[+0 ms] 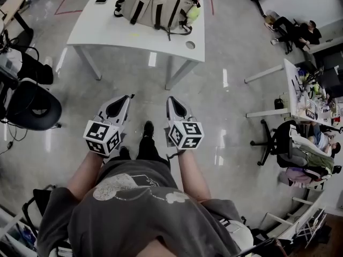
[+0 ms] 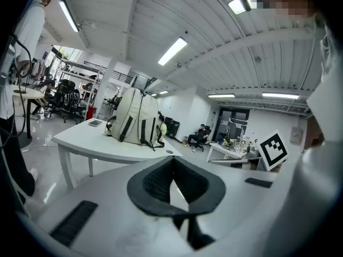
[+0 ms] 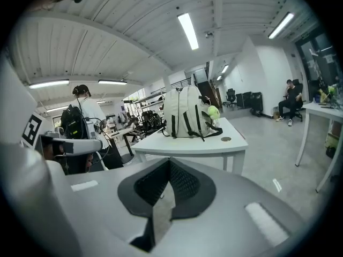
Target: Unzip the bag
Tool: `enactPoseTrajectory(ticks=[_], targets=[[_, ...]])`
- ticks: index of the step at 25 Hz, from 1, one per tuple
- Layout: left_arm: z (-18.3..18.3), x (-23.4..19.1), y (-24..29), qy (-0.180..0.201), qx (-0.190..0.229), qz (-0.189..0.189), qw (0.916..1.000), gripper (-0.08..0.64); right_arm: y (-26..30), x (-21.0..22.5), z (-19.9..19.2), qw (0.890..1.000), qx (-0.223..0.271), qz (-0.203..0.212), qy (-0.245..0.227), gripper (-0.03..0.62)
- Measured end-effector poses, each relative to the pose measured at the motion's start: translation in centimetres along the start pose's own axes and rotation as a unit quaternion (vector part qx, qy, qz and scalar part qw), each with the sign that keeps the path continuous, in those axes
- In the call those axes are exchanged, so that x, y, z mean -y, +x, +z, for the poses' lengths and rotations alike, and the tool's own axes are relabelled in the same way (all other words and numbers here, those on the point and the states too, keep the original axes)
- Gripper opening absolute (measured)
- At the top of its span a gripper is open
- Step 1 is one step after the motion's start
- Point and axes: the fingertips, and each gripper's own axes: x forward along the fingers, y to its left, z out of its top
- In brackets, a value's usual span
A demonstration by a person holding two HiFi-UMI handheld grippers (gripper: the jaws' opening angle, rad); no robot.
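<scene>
While the bag [image 1: 155,4] stands upright on the far white desk [image 1: 107,33], its long axis vertical and its dark straps facing the near side, both tools hang well apart from it over the floor [image 1: 225,63]. The left hand-held gripper [image 1: 128,97] has its jaws pressed together at the tips, pinching nothing. The right hand-held gripper [image 1: 169,98] is likewise closed, empty and touching nothing.

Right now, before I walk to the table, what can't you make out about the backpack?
Zipper pull: too small on the backpack in every view.
Backpack's upper part: cut off by the head view's top edge.
Its far side: hidden by the backpack itself, both gripper views.
Green object: too small to identify.
</scene>
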Motion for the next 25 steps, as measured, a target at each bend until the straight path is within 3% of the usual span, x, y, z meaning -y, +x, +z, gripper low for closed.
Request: enactPoseTrajectory(ticks=[11,25], targets=[[-1.6,0.3,-4.1,-0.001,0.007,-0.01,0.9999,0.006,-2.1,-4.0,-2.4,1.0,-0.003,0.003,-0.015,-0.002],[-0.5,-0.5,-6.0,-0.001,0.025,-0.014,0.9996,0.006,-3.0,-5.9,-1.2,0.999,0.014,-0.012,-0.031,0.0]])
